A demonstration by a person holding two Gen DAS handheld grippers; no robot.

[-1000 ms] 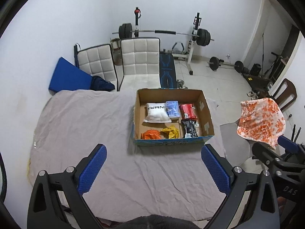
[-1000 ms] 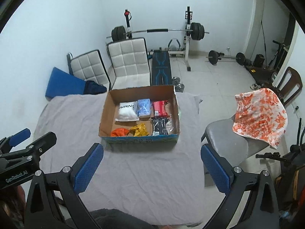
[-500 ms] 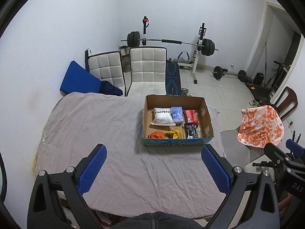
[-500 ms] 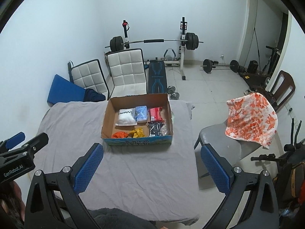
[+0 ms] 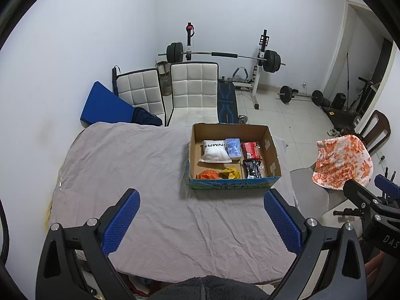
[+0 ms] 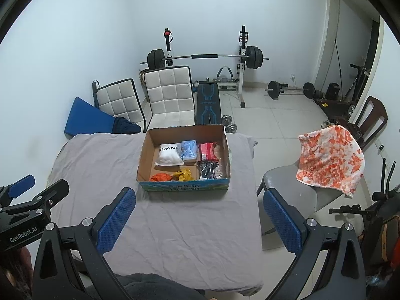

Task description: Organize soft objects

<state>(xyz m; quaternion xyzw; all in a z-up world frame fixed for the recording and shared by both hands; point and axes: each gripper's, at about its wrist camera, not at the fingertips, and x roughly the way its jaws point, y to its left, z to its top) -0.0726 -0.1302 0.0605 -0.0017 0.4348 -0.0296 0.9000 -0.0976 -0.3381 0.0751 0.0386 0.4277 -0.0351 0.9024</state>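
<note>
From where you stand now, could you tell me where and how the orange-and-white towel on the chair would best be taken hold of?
Probably at the towel's upper fold, where it drapes over the wooden chair's backrest: the cloth bunches there and hangs free below. I would bring the open right hand-held gripper from above and from the table side, pinch that ridge and lift upward, so the cloth slides off without dragging over the grey seat.

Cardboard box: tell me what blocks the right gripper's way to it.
Nothing visible does. Only wrinkled grey cloth lies between the right gripper, jaws open and empty, and the cardboard box. The left gripper sits off to the side.
</note>
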